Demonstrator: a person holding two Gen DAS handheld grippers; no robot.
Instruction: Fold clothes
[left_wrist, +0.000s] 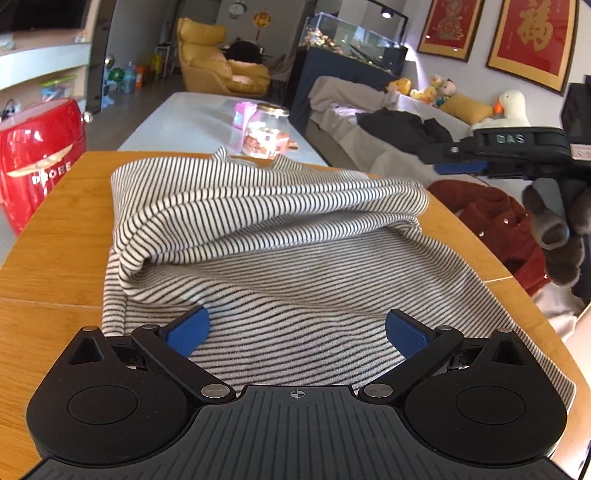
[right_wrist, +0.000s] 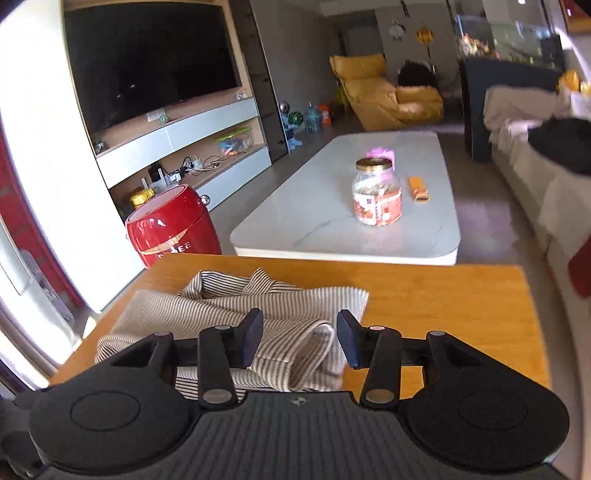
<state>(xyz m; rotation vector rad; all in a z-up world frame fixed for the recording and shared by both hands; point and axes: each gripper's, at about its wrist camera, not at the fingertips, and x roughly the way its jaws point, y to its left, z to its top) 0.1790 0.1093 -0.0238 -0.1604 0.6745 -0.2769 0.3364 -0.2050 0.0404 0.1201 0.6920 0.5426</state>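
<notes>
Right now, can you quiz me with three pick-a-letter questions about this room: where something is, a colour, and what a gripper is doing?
1. Where is the striped shirt? A wooden table B sofa C floor
2. What colour is the armchair? A blue B yellow C green
3. The left gripper is: A shut on a jar B open C shut on the shirt

A: it lies on the wooden table.
B: it is yellow.
B: its pads stand apart above the cloth.

"QAS" on right claw, gold character on framed picture
</notes>
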